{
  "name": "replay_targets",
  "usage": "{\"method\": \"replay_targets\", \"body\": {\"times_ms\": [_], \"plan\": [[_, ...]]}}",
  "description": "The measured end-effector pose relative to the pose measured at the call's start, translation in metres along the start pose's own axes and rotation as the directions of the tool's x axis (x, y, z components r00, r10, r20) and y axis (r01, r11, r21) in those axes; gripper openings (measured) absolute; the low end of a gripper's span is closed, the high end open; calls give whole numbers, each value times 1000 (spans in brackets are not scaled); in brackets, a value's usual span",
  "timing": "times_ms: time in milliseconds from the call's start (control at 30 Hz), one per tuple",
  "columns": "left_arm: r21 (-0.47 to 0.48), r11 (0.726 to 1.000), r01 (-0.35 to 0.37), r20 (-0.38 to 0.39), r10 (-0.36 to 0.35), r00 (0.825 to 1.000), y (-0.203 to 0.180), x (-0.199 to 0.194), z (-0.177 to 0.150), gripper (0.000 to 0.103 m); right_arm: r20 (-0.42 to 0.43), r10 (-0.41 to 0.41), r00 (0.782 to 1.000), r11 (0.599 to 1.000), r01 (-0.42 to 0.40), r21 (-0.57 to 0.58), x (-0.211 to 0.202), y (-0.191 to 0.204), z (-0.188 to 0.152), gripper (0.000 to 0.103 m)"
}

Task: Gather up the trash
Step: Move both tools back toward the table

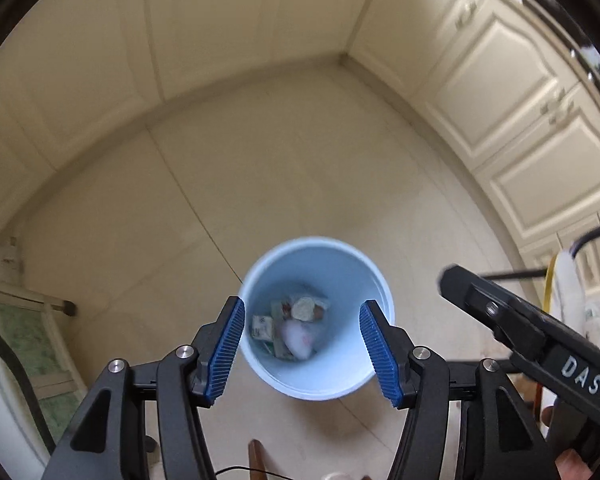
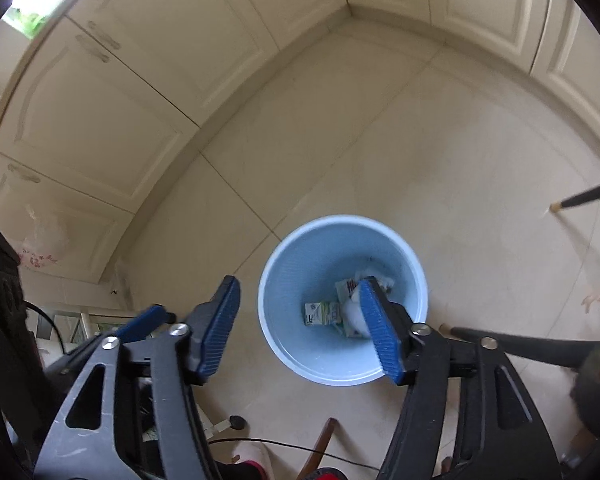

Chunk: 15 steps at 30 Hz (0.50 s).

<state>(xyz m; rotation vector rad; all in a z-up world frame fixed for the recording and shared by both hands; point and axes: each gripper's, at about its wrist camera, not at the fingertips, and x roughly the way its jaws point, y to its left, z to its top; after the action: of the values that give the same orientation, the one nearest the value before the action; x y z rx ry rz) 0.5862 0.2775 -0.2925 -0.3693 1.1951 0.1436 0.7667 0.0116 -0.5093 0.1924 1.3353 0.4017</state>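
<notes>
Both grippers hang over a pale blue bin [image 1: 316, 320] that stands upright on the cream tiled floor [image 1: 260, 180], near a corner of cream panelled cabinets [image 1: 520, 92]; each camera looks steeply down into the bin's open mouth.

In the left wrist view the left gripper [image 1: 302, 350] has its jaws parted about halfway, the blue ribbed pads [image 1: 226, 350] framing the bin's mouth with nothing between them; the pads touch nothing. The right gripper's black body [image 1: 540, 336] crosses the right edge of this view (white lettering shows on it).

In the right wrist view the right gripper [image 2: 298, 330] also has its jaws well apart and empty; its right pad [image 2: 378, 330] lies across the bin's opening in the picture, its left pad outside the rim.

The trash [image 2: 340, 308] lies at the bottom of the bin: a small green-and-white carton [image 2: 320, 313], printed wrappers, and a crumpled white wad [image 1: 298, 338] (blurred, so its make cannot be told).

A thin black cable [image 2: 284, 446] runs over the floor at the lower edge; a dark chair leg [image 2: 512, 346] reaches in from the right.
</notes>
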Motion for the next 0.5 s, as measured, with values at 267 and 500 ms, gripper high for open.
{"method": "replay_targets", "body": {"times_ms": [267, 500], "plan": [[-13, 997, -70, 286, 71, 956, -4, -138, 5, 63, 217, -10, 976, 989, 41, -142, -117, 59, -12, 86], [57, 996, -63, 527, 23, 849, -59, -255, -29, 77, 468, -5, 884, 973, 113, -202, -261, 92, -58, 103]]}}
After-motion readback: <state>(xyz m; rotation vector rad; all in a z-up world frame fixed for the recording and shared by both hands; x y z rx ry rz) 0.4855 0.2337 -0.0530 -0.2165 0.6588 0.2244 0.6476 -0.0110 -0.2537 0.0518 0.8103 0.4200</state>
